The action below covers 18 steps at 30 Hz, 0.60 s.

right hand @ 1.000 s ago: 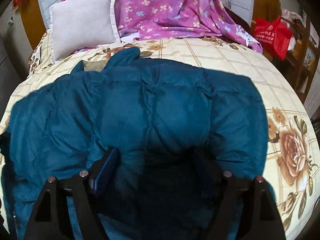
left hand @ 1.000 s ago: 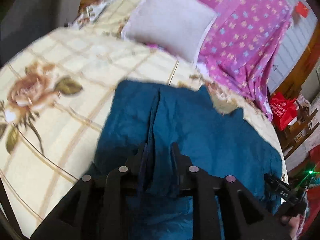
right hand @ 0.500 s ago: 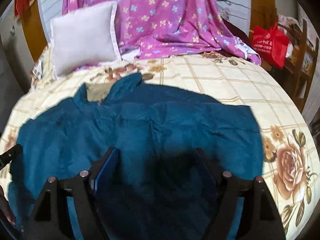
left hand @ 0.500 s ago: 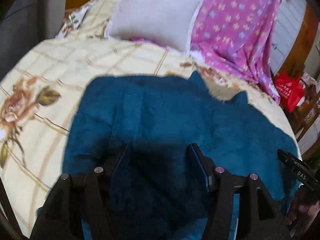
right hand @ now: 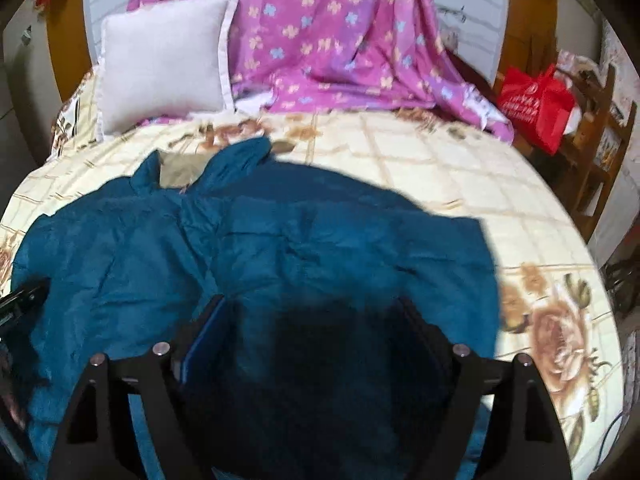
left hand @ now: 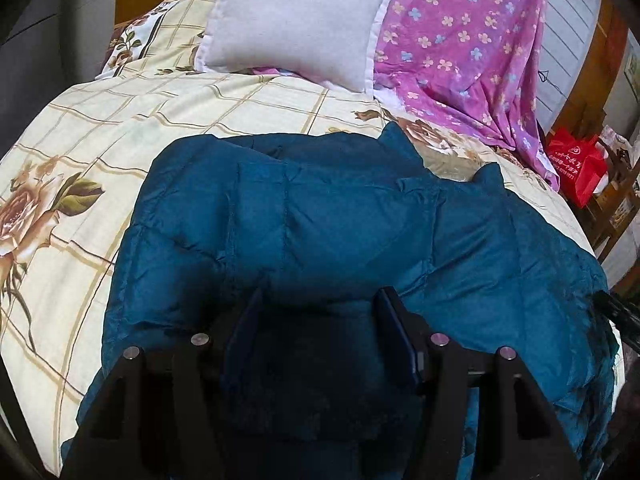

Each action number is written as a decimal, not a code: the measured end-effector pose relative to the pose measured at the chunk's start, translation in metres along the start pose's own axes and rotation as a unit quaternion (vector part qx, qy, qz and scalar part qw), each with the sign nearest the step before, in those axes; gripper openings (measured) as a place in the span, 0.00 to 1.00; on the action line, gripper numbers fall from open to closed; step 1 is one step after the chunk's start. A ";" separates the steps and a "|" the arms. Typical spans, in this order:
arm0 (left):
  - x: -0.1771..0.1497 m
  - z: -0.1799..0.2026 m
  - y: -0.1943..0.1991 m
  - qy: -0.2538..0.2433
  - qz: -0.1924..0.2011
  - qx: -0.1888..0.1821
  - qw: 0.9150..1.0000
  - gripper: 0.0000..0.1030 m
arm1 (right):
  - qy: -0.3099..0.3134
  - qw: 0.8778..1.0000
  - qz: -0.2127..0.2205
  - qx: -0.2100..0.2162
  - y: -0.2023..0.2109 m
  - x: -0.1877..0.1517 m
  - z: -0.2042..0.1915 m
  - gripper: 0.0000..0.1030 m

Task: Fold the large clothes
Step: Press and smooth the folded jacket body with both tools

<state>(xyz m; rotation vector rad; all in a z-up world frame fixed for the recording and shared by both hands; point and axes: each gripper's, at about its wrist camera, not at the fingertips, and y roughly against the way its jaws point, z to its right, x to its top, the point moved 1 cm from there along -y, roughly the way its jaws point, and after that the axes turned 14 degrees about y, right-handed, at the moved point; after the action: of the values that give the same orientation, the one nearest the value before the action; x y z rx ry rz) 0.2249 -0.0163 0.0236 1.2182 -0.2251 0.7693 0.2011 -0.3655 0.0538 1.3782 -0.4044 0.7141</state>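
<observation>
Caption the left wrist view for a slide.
Open left claw over a teal quilted jacket spread on a floral bedspread.

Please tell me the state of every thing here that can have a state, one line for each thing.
Teal padded jacket: spread on the bed, sides folded in, collar toward the pillow.
Left gripper: open over the jacket, holding nothing.
Right gripper: jaws opening over the jacket, nothing gripped.
White pillow: propped upright at the head of the bed.
Purple flowered sheet: hanging down onto the bed.
Red bag: upright beside the bed.
</observation>
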 end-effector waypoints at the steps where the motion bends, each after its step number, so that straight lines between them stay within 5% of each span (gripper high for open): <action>1: 0.000 0.000 0.000 0.000 0.001 0.001 1.000 0.49 | -0.001 1.000 -0.002 -0.001 0.001 -0.002 0.005 0.83; 5: -0.002 0.003 -0.002 -0.005 0.004 0.004 1.000 0.49 | -0.014 0.999 -0.049 0.001 -0.026 -0.027 0.021 0.83; 9: -0.003 0.005 -0.003 -0.011 0.003 0.010 1.000 0.49 | -0.030 0.998 -0.046 0.003 -0.027 -0.032 0.022 0.84; 13: -0.004 0.005 -0.003 -0.013 0.004 0.012 1.000 0.49 | -0.017 1.000 -0.015 -0.011 -0.003 -0.023 0.010 0.83; 18: -0.005 0.006 -0.004 -0.016 0.006 0.014 1.000 0.49 | 0.018 0.999 0.020 0.024 0.018 -0.008 -0.023 0.83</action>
<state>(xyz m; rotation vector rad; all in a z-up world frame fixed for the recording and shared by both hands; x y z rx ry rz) 0.2255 -0.0239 0.0201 1.2580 -0.2487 0.7665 0.1803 -0.3442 0.0584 1.4040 -0.3906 0.7848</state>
